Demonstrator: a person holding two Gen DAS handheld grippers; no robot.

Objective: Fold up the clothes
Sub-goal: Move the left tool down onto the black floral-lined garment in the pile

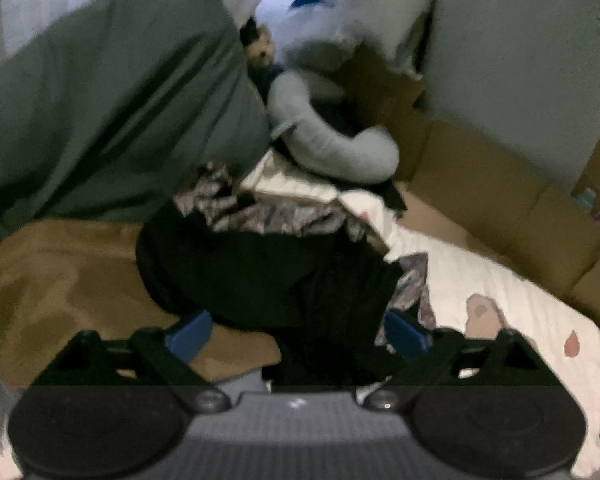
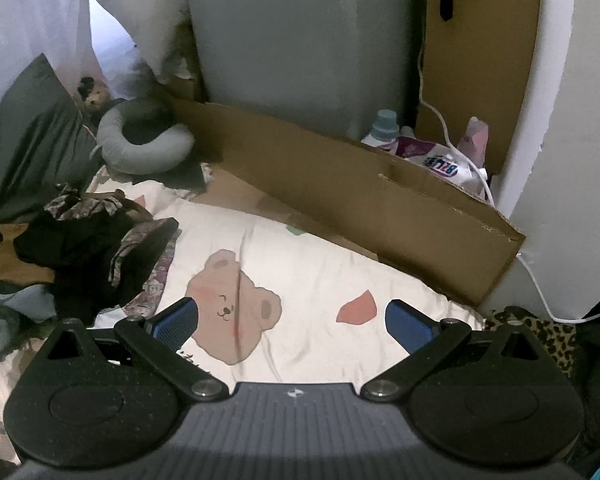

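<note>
on the bed's left side, a black garment [image 1: 268,276] lies bunched on the brown blanket [image 1: 60,280] and bear-print sheet [image 2: 320,280], the wide-open left gripper [image 1: 298,334] right at it holding nothing, while the right gripper [image 2: 292,320], also wide open and empty, hangs over the bear picture [image 2: 228,304].

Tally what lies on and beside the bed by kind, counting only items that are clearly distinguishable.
Grippers: 2, left and right
Neck pillow: 1
Green pillow: 1
Stuffed toy: 1
Clothes pile: 1, garments inside uncountable
Cardboard sheet: 1
Total: 7
</note>
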